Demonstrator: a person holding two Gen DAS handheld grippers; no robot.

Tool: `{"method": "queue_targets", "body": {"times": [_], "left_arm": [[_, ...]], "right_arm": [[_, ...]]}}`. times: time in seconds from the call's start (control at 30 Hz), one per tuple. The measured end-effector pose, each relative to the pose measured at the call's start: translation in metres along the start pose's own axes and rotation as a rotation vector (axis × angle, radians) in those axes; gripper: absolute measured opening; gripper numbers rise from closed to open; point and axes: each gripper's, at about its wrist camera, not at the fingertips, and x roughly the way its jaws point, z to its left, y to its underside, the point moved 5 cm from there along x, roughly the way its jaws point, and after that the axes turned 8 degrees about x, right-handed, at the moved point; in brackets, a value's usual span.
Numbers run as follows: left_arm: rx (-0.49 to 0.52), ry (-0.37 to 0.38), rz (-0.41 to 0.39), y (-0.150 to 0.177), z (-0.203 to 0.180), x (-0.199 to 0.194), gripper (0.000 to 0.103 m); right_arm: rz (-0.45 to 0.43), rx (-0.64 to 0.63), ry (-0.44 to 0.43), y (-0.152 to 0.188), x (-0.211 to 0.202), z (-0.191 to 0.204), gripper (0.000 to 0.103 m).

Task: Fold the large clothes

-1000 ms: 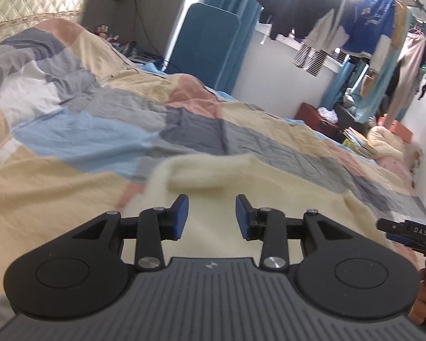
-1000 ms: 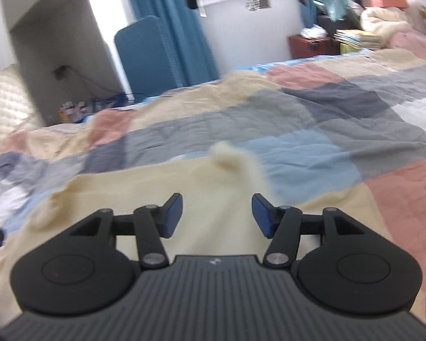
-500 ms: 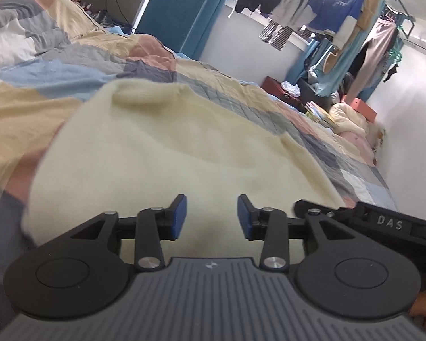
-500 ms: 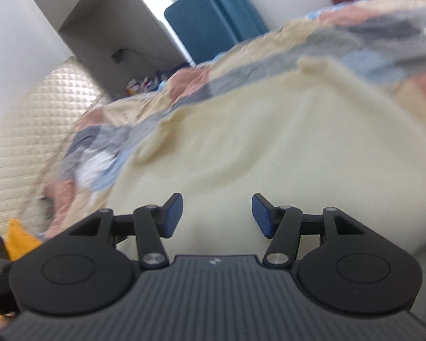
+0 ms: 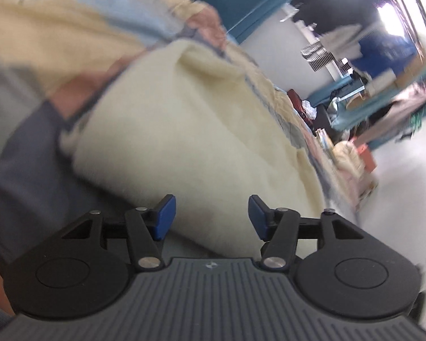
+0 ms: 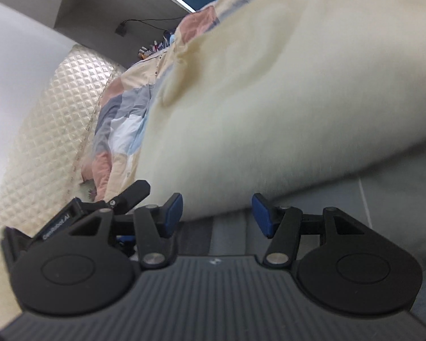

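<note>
My left gripper [image 5: 210, 216] has just been spreading its jaws and stands released, nothing pinched; my right gripper [image 6: 217, 214] is likewise unclenched. Straight ahead at twelve o'clock from both lies the cream fleece garment [image 5: 190, 125], soft and fuzzy, its hem just past the blue pads [image 5: 164, 217]. It rests on a patchwork quilt [image 6: 119, 119], with a quilted headboard [image 6: 51, 130] at nine o'clock and hanging clothes [image 5: 383, 48] at two.
</note>
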Motion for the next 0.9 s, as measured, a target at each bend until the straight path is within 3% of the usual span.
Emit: {"method": "queue_targets", "body": {"times": [0.07,0.1,0.13,0.33,0.5,0.8,0.9], "left_arm": [[-0.045,0.012,0.029,0.002,0.007,0.005,0.071],[-0.063,0.020,0.047,0.003,0.009,0.009,0.074],[-0.084,0.032,0.066,0.005,0.012,0.012,0.075],[-0.237,0.064,0.092,0.004,0.031,0.027,0.080],[-0.405,0.074,0.106,0.010,0.053,0.047,0.081],[-0.518,0.048,-0.053,-0.004,0.069,0.033,0.079],[-0.513,0.025,-0.070,-0.011,0.071,0.034,0.074]], "right_arm": [[0.001,0.063,-0.009,-0.003,0.004,-0.009,0.069],[-0.001,0.110,-0.013,-0.005,0.005,-0.015,0.092],[-0.005,0.152,-0.019,-0.005,0.006,-0.020,0.099],[-0.053,0.312,-0.080,-0.016,0.002,-0.037,0.097],[-0.131,0.407,-0.064,-0.024,-0.007,-0.054,0.097],[-0.374,0.526,0.051,-0.033,-0.036,-0.082,0.096],[-0.397,0.518,0.060,-0.032,-0.029,-0.077,0.096]]}}
